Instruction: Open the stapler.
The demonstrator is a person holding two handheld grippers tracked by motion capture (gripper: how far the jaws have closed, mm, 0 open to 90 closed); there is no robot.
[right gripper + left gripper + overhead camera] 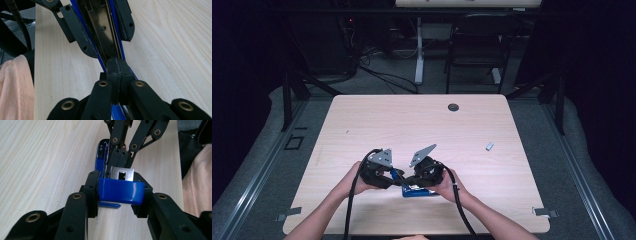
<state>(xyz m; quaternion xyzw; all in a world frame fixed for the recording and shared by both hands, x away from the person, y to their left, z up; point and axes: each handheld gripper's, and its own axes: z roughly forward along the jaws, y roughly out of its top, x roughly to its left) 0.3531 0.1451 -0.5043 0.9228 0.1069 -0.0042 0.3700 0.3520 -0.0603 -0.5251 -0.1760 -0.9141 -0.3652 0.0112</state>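
Note:
A blue stapler (414,192) sits near the table's front edge, between both hand-held grippers. My left gripper (395,176) is shut on its blue front end (121,191), where a metal tip (122,173) sticks out above the jaws. My right gripper (410,182) comes from the opposite side and is shut on the stapler's narrow part (117,67). In the right gripper view the dark metal staple channel (102,30) runs away between blue edges, with a left gripper finger (77,32) beside it. The right gripper's fingers (120,155) stand behind the stapler in the left gripper view.
The light wooden table (412,125) has a round cable hole (453,107) at the back and a small pale piece (489,146) lying at the right. A chair (477,40) and a desk leg stand beyond the far edge. A hand (15,82) is close to the jaws.

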